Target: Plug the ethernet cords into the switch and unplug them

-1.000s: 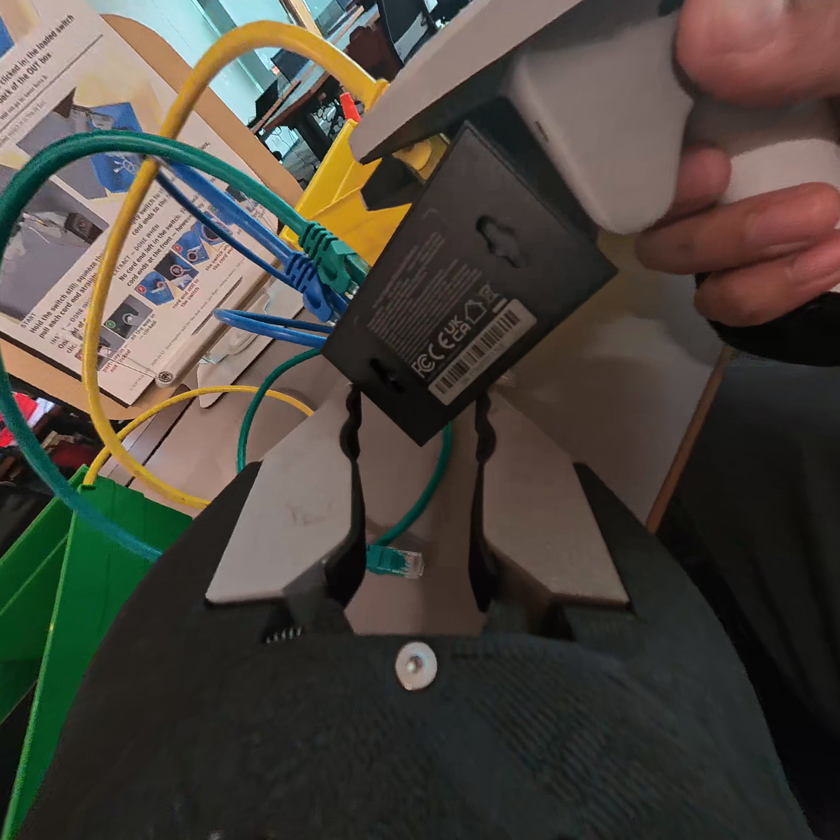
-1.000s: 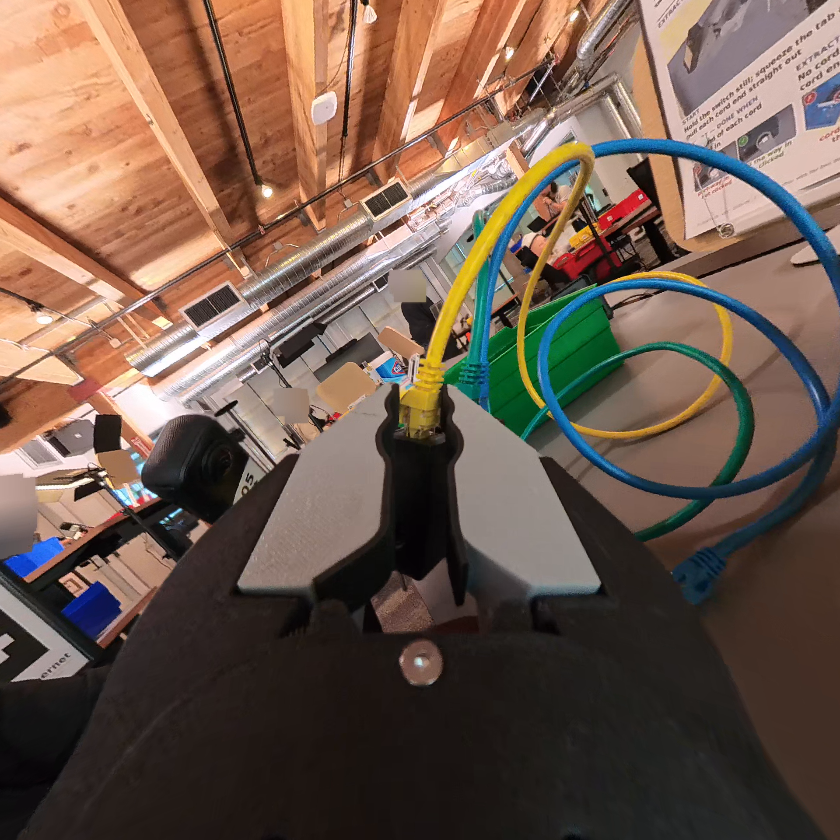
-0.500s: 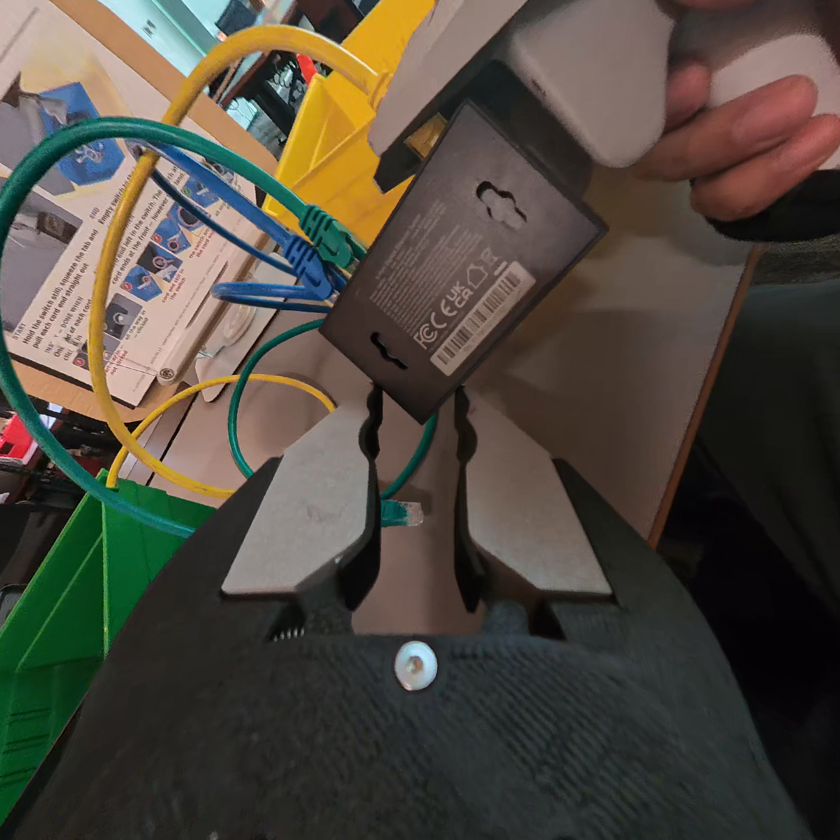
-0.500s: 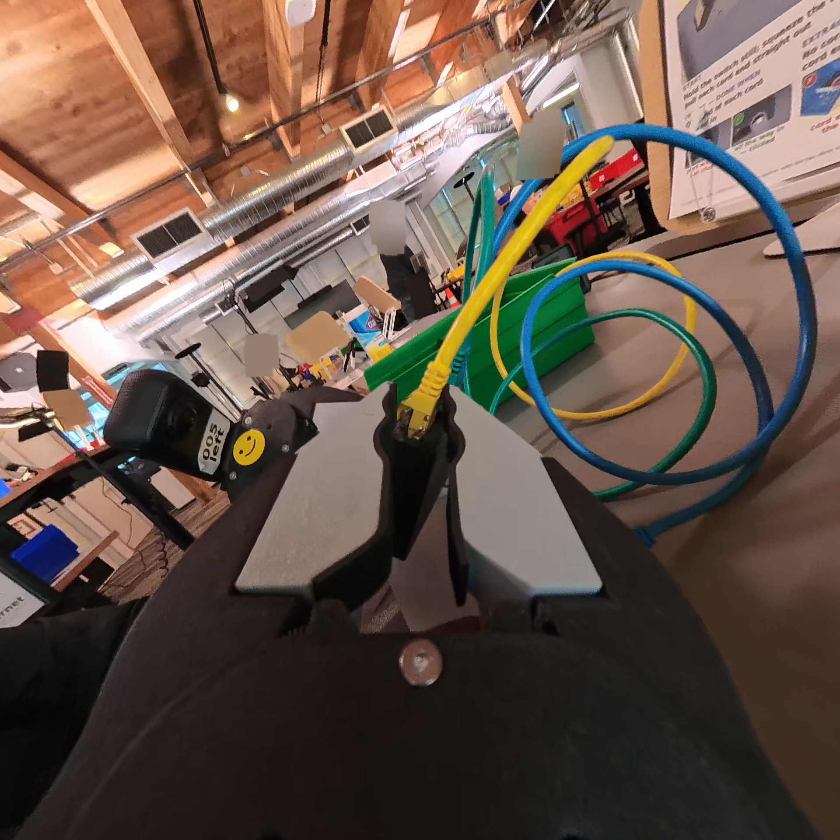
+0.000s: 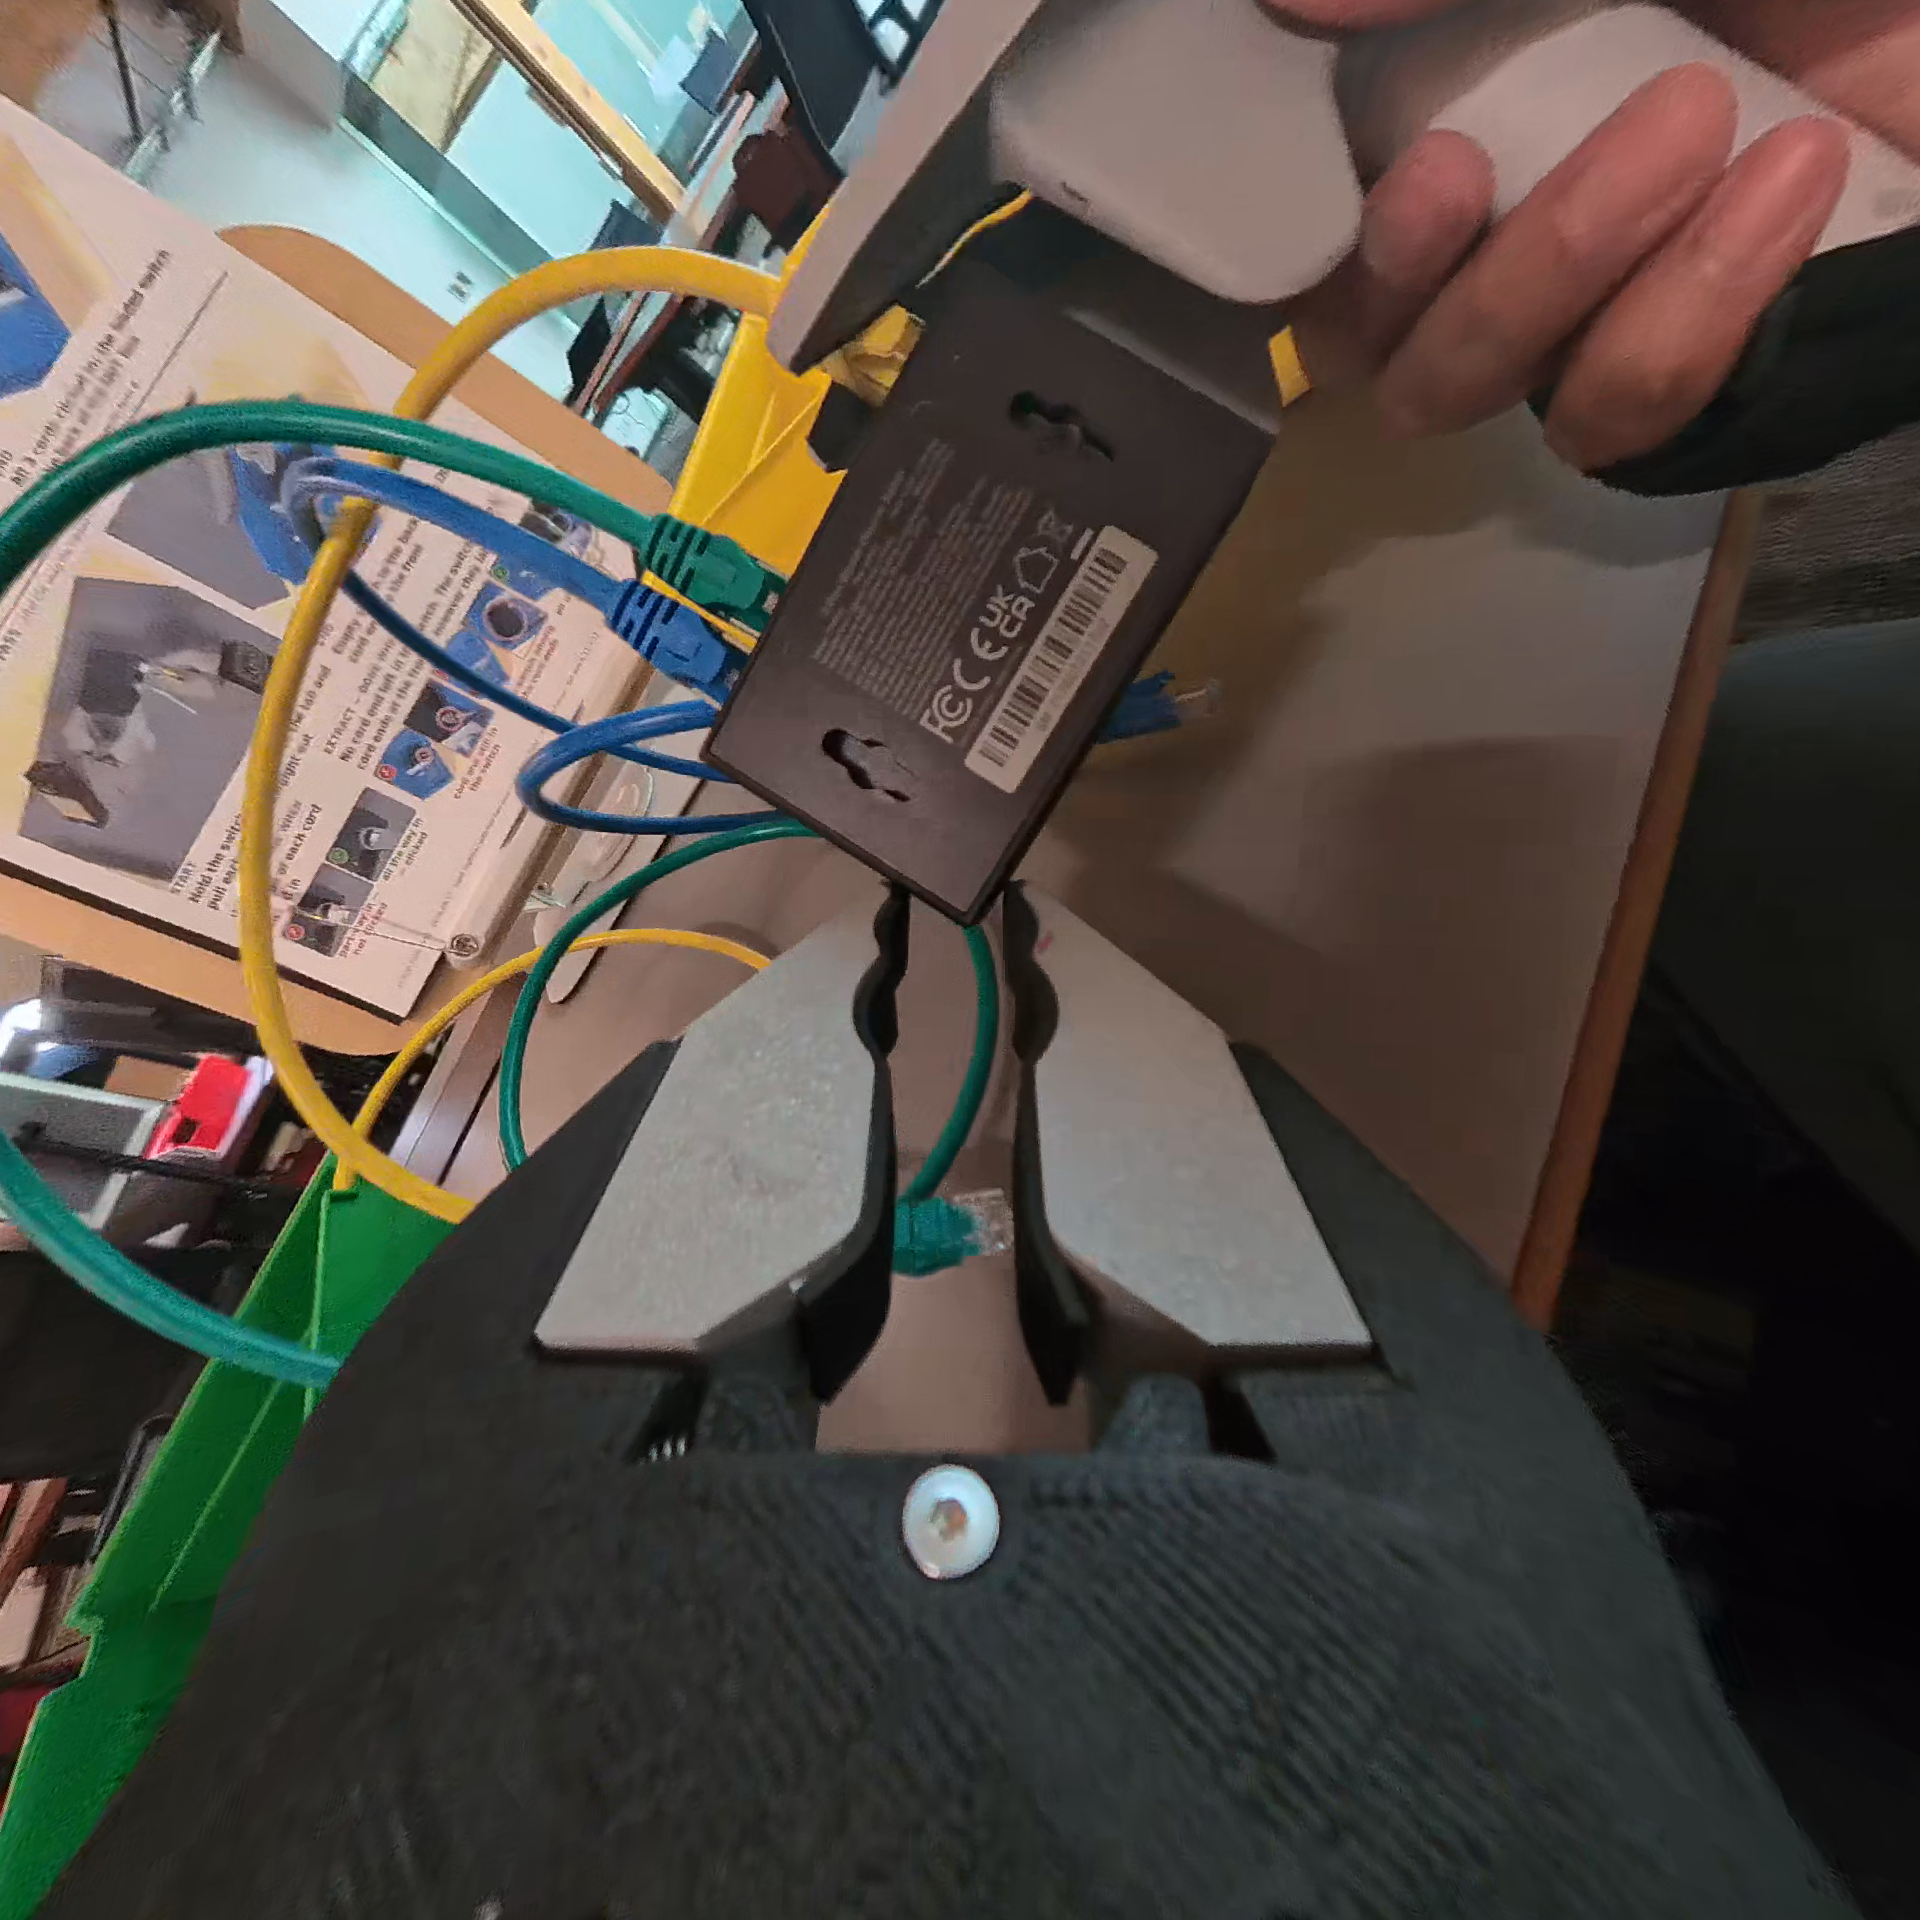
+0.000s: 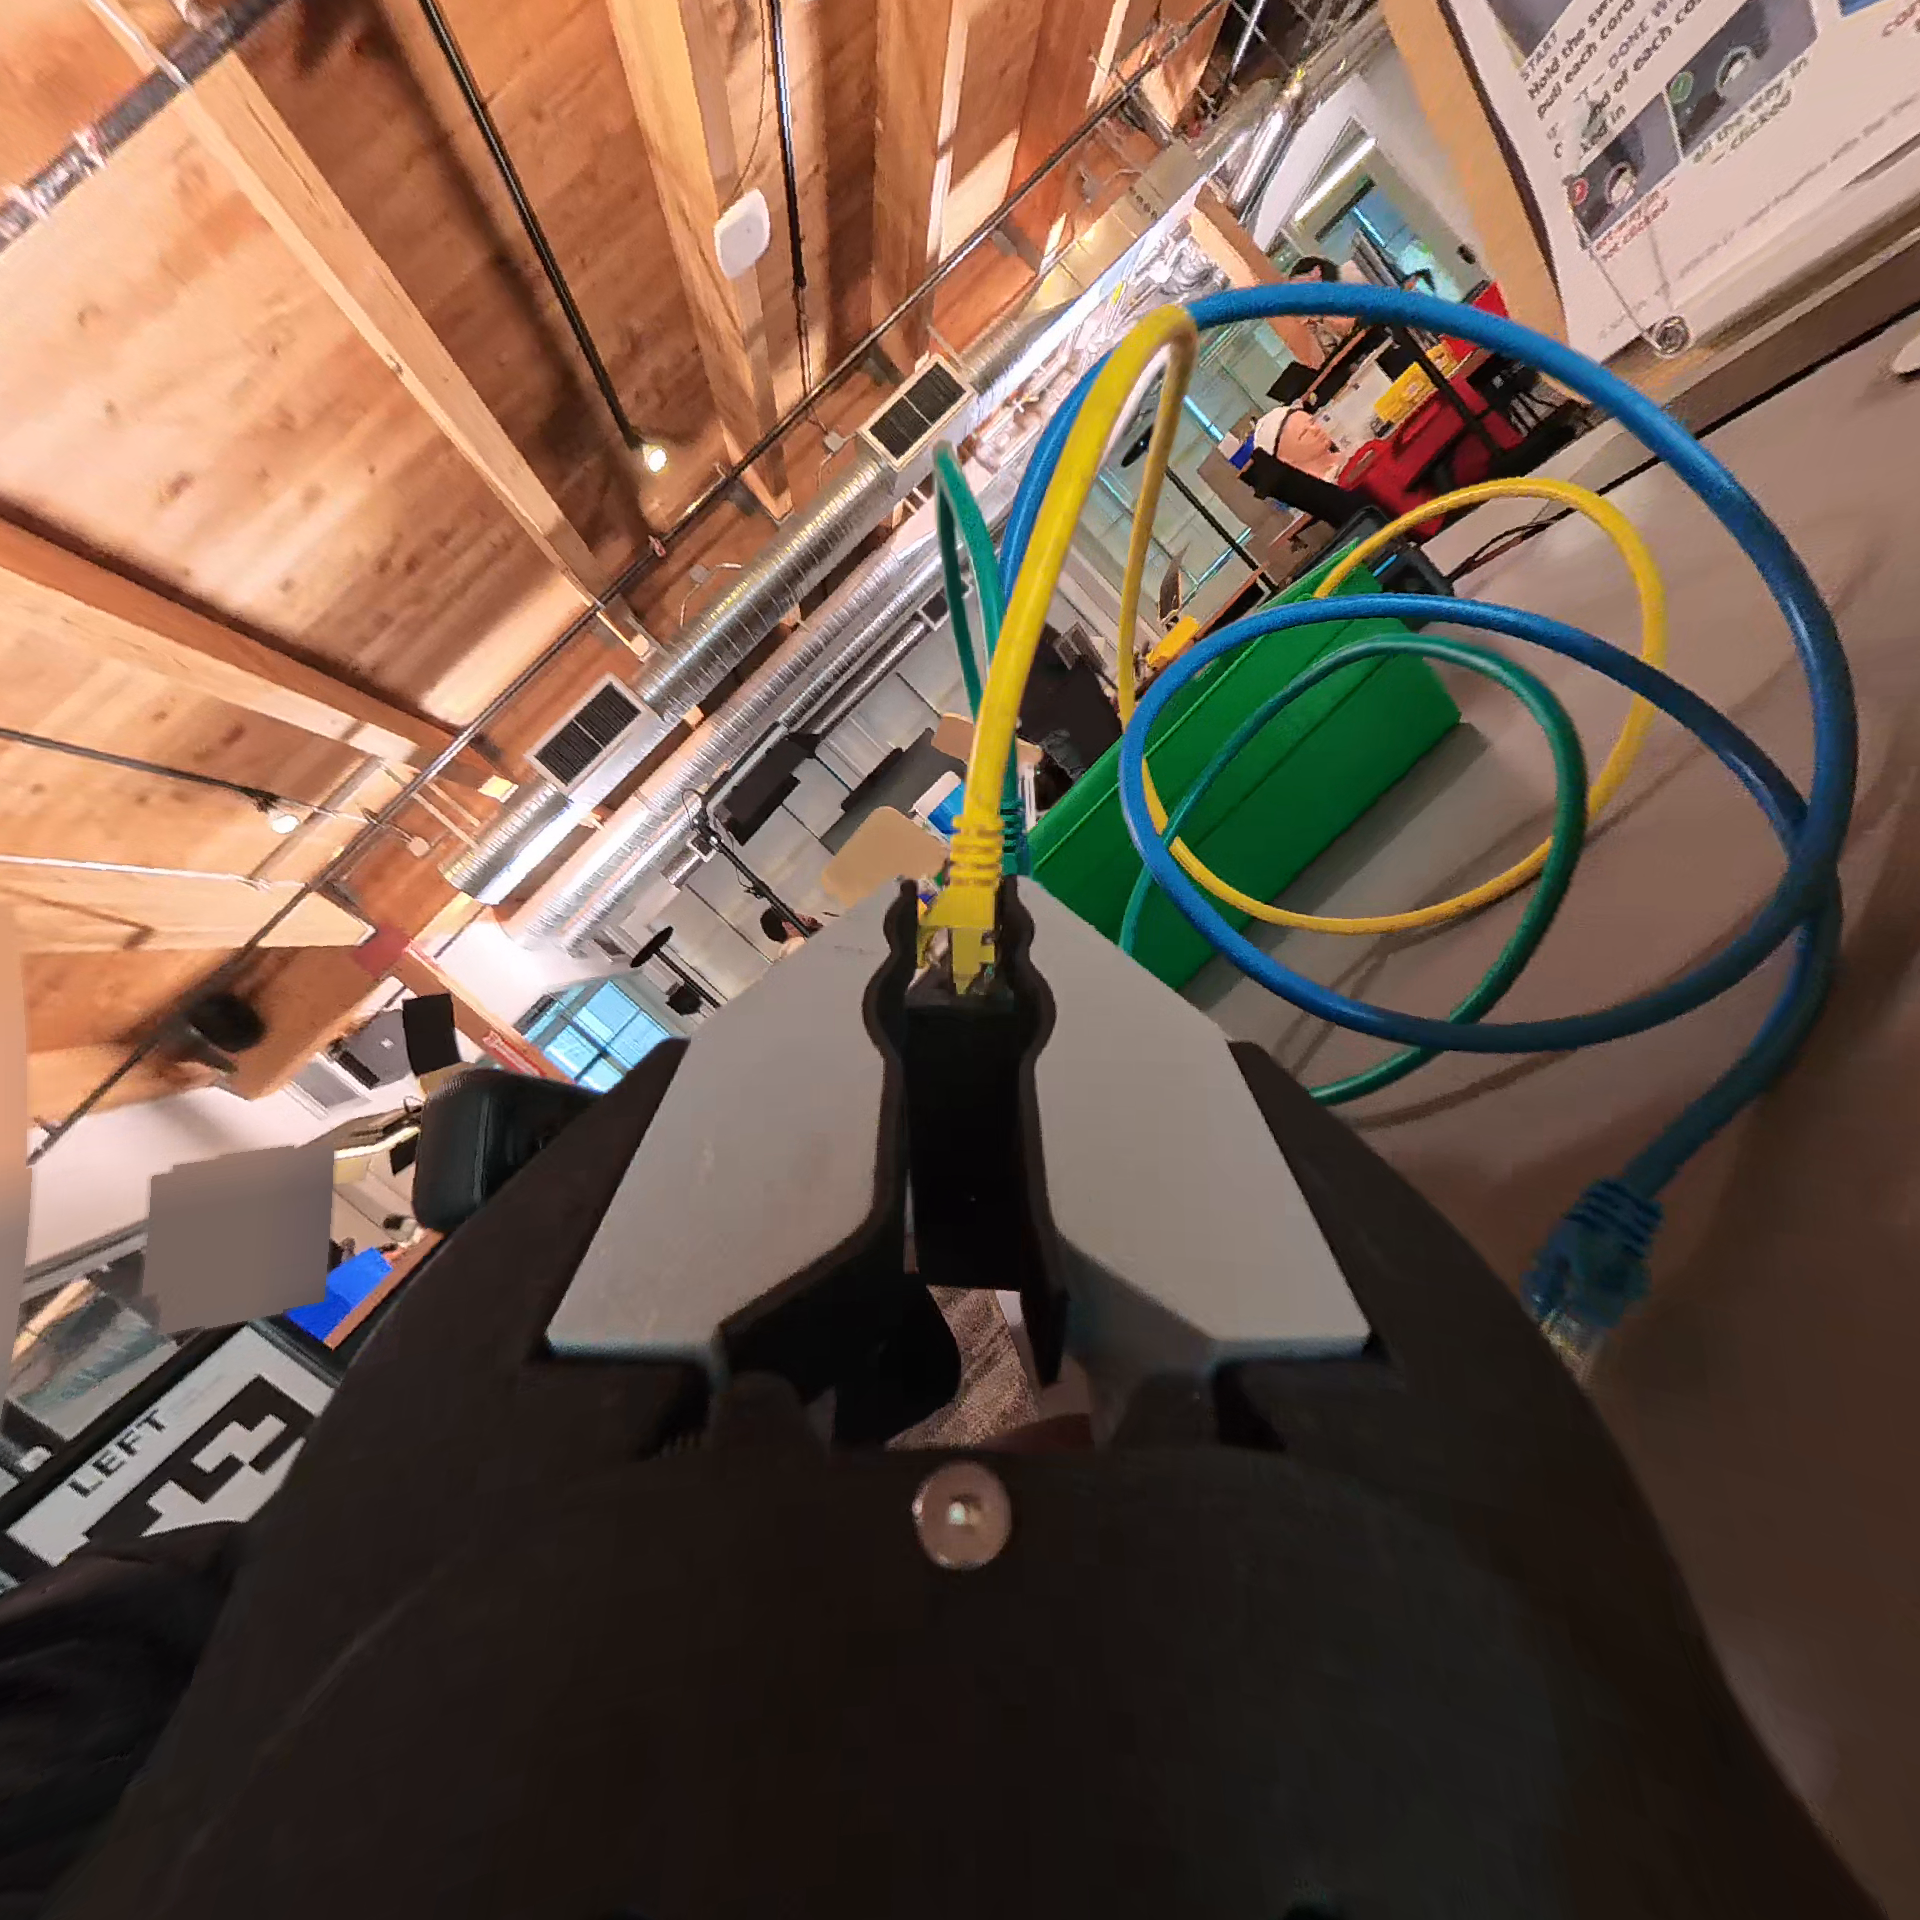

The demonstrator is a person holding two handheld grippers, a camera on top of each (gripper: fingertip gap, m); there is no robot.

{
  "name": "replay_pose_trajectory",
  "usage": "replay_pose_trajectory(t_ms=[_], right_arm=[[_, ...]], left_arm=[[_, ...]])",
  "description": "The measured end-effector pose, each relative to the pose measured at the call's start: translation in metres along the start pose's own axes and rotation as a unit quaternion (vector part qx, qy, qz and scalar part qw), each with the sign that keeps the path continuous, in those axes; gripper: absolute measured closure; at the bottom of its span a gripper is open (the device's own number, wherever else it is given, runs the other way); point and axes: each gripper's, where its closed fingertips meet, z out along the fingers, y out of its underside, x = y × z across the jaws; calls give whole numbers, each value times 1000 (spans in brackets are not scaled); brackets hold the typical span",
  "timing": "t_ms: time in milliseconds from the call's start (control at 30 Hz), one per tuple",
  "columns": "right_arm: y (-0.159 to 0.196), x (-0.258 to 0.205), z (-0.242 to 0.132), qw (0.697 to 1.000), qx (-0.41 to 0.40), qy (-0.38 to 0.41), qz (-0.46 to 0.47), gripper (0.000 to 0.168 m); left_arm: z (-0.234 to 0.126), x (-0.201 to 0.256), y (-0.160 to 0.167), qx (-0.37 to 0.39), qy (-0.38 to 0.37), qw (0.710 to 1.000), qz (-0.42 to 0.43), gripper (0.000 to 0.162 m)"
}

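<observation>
The black switch hangs in the air with its labelled underside toward the left wrist view. My right gripper is shut on the switch, seen edge-on between its grey fingers. A yellow plug sits in a port at the tips. A green plug and a blue plug sit in the switch's side. My left gripper has its jaws a narrow gap apart, its tips at the switch's lower corner. A loose green plug lies on the table behind that gap.
A green bin stands at the left and a yellow bin behind the switch. An instruction sheet leans at the back. A loose blue plug lies on the table. The table edge runs on the right. A hand holds the right gripper.
My left jaws have narrowed. The switch's corner was between the fingers and now sits at their tips. The right gripper has tilted while keeping the switch.
</observation>
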Motion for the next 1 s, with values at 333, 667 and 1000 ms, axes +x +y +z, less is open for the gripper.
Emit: replay_pose_trajectory(t_ms=[333, 667, 1000], right_arm=[[-2, 10, -1, 996, 43, 36, 68, 156], [3, 6, -1, 990, 63, 44, 122, 156], [0, 13, -5, 986, 82, 54, 134, 156]], left_arm=[[12, -4, 6, -28, -98, 993, 61, 125], [5, -21, 2, -55, -235, 953, 183, 109], [-10, -22, -18, 1, -288, 926, 243, 111]])
